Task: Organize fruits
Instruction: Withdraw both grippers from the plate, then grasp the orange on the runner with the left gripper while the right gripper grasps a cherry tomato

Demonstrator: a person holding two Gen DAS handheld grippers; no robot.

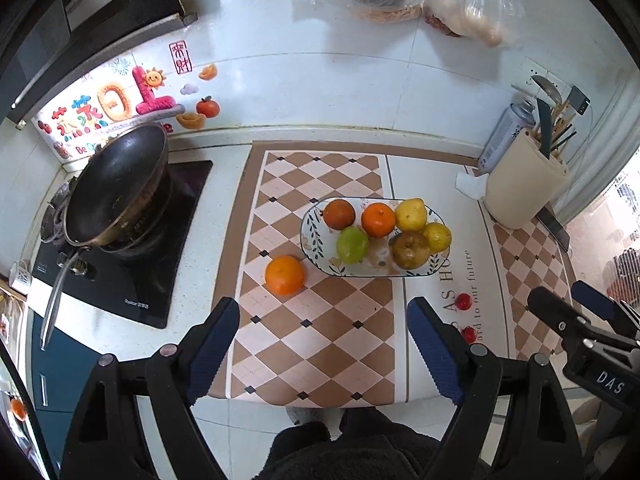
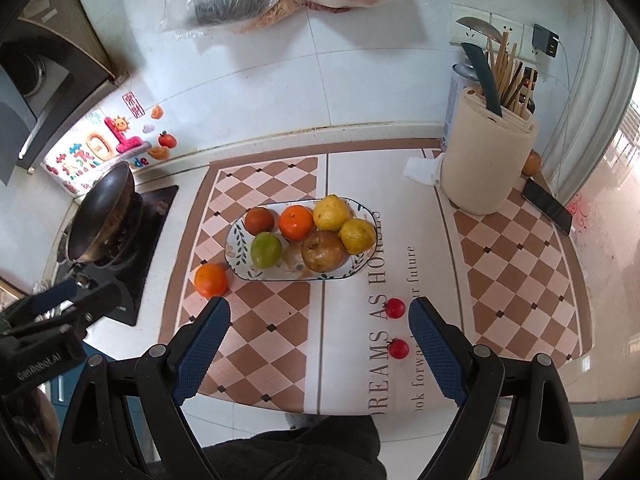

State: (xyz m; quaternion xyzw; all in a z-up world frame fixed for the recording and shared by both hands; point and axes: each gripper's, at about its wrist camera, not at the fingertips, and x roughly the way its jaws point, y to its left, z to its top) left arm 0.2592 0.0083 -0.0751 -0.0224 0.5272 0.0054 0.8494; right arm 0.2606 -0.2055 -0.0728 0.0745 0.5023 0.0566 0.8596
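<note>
left gripper (image 1: 324,344): jaws held wide, nothing between them, raised above the mat, judged poised for a pick | right gripper (image 2: 320,344): likewise wide and empty | loose orange (image 1: 284,275): left on the mat just beside the plate | cherry tomatoes (image 2: 395,308): two, loose nearby | plate (image 1: 316,258): six fruits contained

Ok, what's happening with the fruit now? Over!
Both hand-held grippers, left and right, open, empty. Six fruits in dish; orange and two cherry tomatoes still on mat. Nothing blocking.
</note>
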